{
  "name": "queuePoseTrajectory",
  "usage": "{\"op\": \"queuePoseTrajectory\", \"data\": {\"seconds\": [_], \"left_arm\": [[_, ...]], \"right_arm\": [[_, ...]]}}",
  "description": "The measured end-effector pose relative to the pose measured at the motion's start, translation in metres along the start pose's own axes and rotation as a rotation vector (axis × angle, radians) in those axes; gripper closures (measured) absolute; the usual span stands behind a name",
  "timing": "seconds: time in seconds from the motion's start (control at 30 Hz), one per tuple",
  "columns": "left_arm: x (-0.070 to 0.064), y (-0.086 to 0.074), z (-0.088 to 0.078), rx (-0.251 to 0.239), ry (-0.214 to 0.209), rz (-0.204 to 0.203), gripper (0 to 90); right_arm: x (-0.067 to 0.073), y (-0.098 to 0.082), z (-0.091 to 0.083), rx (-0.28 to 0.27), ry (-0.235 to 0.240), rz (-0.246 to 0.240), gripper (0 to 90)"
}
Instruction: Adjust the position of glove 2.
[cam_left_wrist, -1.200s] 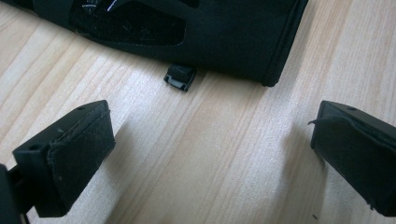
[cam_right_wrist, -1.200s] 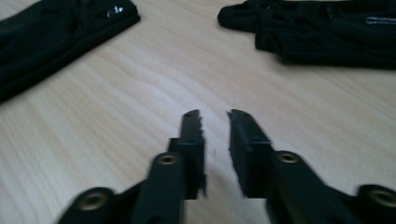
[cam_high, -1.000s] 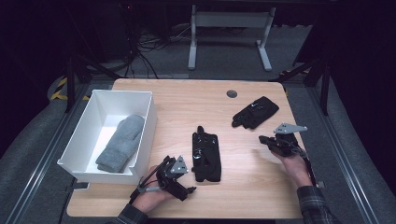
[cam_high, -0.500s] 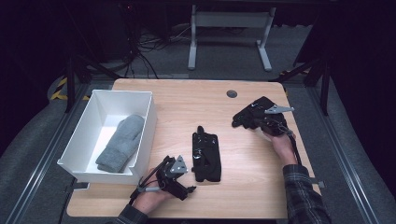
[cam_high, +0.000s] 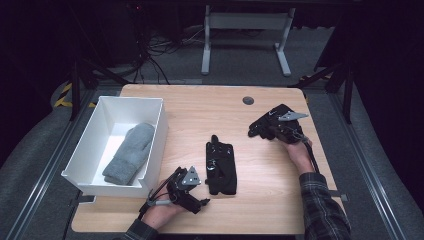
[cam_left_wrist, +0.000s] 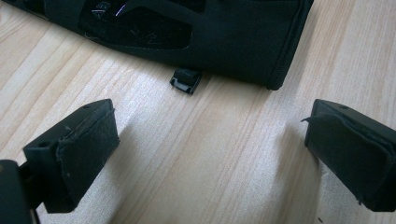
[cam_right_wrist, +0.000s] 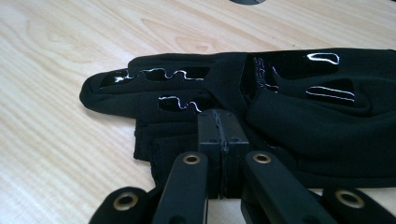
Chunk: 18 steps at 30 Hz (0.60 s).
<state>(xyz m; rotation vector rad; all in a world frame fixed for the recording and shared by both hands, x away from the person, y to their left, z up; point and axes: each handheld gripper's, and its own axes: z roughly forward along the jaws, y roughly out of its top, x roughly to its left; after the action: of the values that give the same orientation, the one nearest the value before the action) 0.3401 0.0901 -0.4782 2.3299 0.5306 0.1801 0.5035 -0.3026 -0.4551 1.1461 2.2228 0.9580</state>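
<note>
Right gripper (cam_high: 272, 131) at the far-right black glove (cam_right_wrist: 289, 107), jaws closed together with pads touching its fabric, nothing visibly pinched, left gripper (cam_high: 192, 192) with jaws apart on the table (cam_high: 200, 107) beside the middle glove (cam_high: 220, 167), grey mitten (cam_high: 130, 152) in white bin (cam_high: 85, 155)

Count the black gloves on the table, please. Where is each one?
2. One black glove lies at the table's middle; the other black glove lies far right, at the right gripper.
</note>
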Motion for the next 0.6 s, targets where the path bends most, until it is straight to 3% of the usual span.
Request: {"op": "queuePoseTrajectory", "data": {"seconds": [0.2, 0.6], "left_arm": [[0.000, 0.000, 0.000, -0.001, -0.001, -0.003, 3.2], [0.000, 0.000, 0.000, -0.001, -0.002, -0.003, 3.2]], "right_arm": [[0.007, -0.010, -0.011, -0.006, 0.040, 0.019, 90.0], [0.046, -0.029, -0.040, 0.022, 0.099, -0.052, 90.0]]}}
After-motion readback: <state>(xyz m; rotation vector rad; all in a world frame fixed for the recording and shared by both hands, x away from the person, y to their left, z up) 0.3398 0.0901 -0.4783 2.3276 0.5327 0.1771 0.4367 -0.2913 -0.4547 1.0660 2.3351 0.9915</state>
